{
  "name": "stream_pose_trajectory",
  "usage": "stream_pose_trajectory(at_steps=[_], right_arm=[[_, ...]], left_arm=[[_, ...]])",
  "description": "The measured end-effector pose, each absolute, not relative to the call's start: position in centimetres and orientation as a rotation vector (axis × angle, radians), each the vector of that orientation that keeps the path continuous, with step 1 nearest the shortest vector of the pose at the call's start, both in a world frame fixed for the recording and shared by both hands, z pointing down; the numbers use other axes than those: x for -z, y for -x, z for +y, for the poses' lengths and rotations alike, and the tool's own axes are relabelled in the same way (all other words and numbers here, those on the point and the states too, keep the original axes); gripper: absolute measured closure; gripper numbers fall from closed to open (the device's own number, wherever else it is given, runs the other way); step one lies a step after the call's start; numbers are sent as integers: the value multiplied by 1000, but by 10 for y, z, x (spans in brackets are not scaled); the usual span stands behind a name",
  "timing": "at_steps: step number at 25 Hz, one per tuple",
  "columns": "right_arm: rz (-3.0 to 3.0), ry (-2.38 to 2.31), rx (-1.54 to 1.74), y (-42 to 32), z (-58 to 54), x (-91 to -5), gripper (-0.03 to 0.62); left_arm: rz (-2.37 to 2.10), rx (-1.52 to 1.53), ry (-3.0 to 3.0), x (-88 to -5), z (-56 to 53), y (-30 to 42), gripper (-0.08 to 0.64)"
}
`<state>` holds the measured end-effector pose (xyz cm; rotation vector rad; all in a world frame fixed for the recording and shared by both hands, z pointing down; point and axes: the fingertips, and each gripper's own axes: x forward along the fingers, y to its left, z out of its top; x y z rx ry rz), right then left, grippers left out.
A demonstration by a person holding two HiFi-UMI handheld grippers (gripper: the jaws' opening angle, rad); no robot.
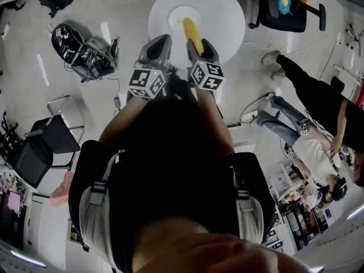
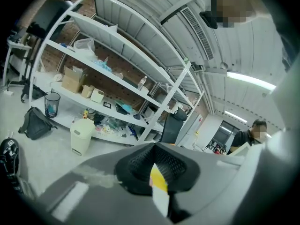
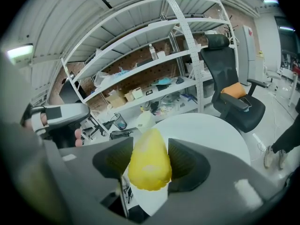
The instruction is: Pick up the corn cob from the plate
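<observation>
Corn cob: we are seeing the yellow corn cob (image 1: 191, 30) caught between the two jaws of the right gripper (image 1: 197, 44). It is pointing away from the person and lying over the near half of the table.
Corn cob, close up: in the right gripper view the corn cob's (image 3: 149, 165) blunt end is facing the camera, and it is filling the gap between the two dark ribbed pads.
Right gripper: we are reading its jaws as clamped on the corn cob, one pad pressing on each side of it.
Plate: the small white plate (image 1: 173, 17) is sitting at the middle of the table. From the head view the cob's far end is overlapping it, and we are not able to tell whether the two are touching.
Table: the round white table (image 1: 222, 10) is standing just ahead of both grippers, and in the right gripper view the table (image 3: 211, 135) is showing behind and below the cob.
Left gripper: the left gripper (image 1: 159, 44) is hanging just beside the right one, at the table's near edge. In its own view we are finding the left gripper's (image 2: 154, 156) jaws together, with only a thin sliver of yellow and white showing past them.
Marker cubes: one cube (image 1: 147, 83) is riding on the left gripper and another (image 1: 206, 74) on the right.
Surroundings: white shelving (image 3: 154, 74) full of boxes is running along the far wall. A black office chair (image 3: 229, 78) is standing beyond the table. Two people (image 1: 318, 101) are standing well to the right.
</observation>
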<state>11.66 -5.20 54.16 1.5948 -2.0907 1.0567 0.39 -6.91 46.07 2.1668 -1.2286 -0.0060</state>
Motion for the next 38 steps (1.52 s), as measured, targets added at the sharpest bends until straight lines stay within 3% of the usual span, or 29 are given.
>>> stream_pose_trajectory(at_steps=[38], right_arm=[[-2340, -1677, -863, -153, 6, -419, 348]], left_arm=[[-1191, 41, -2318, -405, -21, -45, 555]])
